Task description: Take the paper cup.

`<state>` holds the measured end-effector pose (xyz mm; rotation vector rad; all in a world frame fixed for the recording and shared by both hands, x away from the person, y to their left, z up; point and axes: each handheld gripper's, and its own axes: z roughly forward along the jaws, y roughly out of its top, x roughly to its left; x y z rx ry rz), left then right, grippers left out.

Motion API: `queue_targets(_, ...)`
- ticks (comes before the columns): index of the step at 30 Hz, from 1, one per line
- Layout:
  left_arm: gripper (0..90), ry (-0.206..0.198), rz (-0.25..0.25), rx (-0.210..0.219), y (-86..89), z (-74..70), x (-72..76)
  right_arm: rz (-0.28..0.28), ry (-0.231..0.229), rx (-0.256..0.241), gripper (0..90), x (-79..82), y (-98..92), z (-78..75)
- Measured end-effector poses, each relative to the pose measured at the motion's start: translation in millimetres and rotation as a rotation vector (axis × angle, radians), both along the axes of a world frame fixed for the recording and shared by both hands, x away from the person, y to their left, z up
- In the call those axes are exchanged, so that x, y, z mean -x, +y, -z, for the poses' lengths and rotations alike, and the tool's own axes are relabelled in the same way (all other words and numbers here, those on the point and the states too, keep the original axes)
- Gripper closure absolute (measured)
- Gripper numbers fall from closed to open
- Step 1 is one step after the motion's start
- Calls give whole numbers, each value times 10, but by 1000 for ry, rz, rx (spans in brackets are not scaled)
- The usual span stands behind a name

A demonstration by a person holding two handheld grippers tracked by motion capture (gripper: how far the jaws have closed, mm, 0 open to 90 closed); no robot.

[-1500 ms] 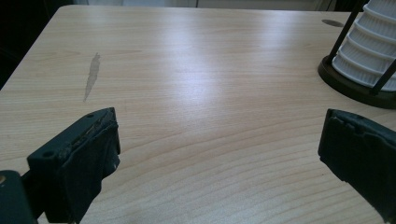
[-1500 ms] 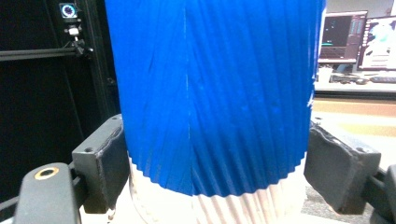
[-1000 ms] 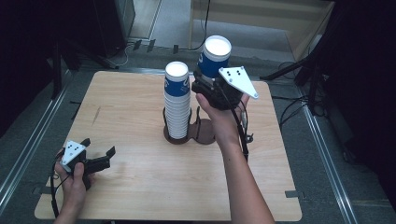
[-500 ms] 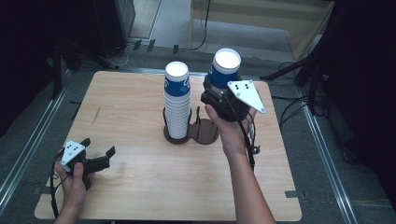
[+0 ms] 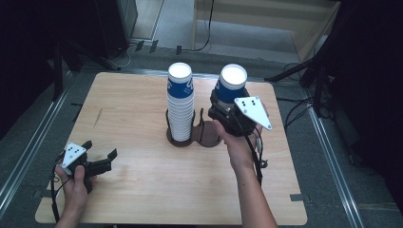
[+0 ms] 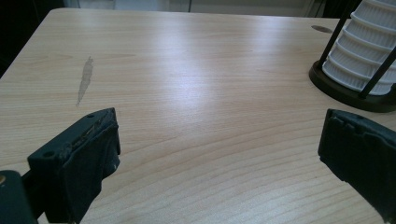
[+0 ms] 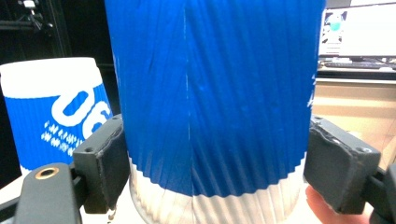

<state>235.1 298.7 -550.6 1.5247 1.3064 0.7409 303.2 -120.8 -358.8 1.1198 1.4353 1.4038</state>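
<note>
On a wooden table point(image 5: 142, 190), a stack of cups point(image 5: 180, 107) is seated in a dark holder point(image 5: 205, 137). A blue cup point(image 5: 231, 84), clamped by the right gripper point(image 5: 227, 113), is held above the holder's empty ring; the left gripper point(image 5: 100, 161) is rested open. The cup could be crushed by too tight a squeeze.

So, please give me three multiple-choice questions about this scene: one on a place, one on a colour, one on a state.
1. Where is the cup stack?
A. in the dark holder
B. on the floor
C. in the left gripper

2. What colour is the sleeve of the held cup?
A. red
B. blue
C. green

3. How is the left gripper?
A. shut on a cup
B. shut with nothing in it
C. open

Answers: 1 A, the holder's rods rise around the stack; 2 B, blue sleeve shows between the right gripper jaws; 3 C, bare table shows between its jaws.
</note>
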Motion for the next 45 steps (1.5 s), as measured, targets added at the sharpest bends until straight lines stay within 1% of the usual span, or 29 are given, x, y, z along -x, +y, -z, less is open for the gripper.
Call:
queue_targets(1,0,1,1,0,0,-1,0,0,0,0,170,0,0,0)
queue_targets(7,0,0,1,-1,-1,0,0,-3,8,13,170,59,-34,125)
queue_targets(12,0,0,0,-1,-1,0,0,-1,11,15,170,90,-54,189)
queue_targets(14,0,2,-6,7,2,1,-5,-2,16,10,170,105,-60,215)
queue_targets(15,0,3,-6,11,7,2,-8,0,16,17,170,111,-65,231)
queue_targets(16,0,7,-3,13,11,1,-7,-1,19,17,170,119,-64,249)
queue_targets(17,0,6,-2,11,12,1,-8,2,23,28,170,128,-63,287)
queue_targets(19,0,7,-3,12,10,1,-8,2,26,32,170,131,-64,308)
queue_targets(21,0,12,-5,13,10,-1,-9,1,42,36,170,138,-72,377)
queue_targets(22,0,12,-5,13,10,-1,-9,1,42,36,170,138,-72,377)
queue_targets(25,0,18,-16,18,17,-2,-22,-1,57,42,170,148,-75,453)
queue_targets(30,0,26,-26,0,23,-3,-36,-2,65,49,170,150,-79,519)
queue_targets(31,0,42,-9,-1,25,-8,-44,-6,69,48,170,156,-82,546)
queue_targets(33,0,46,-7,-7,25,-12,-46,-10,73,49,170,162,-82,575)
queue_targets(34,0,49,-13,-13,24,-18,-45,-10,73,49,170,162,-82,575)
queue_targets(35,0,53,-17,-16,28,-31,-42,-10,78,51,170,172,-79,606)
queue_targets(37,0,53,-17,-14,31,-38,-40,-10,79,52,170,184,-75,637)
queue_targets(39,0,43,-9,6,21,-66,-34,-15,81,57,170,197,-75,666)
queue_targets(41,0,42,-9,2,5,-77,-33,-17,85,56,170,210,-76,684)
queue_targets(42,0,40,4,-12,-32,-101,-33,-17,88,56,170,220,-81,695)
queue_targets(45,0,35,10,-9,-66,-129,-28,-20,91,52,170,238,-89,718)
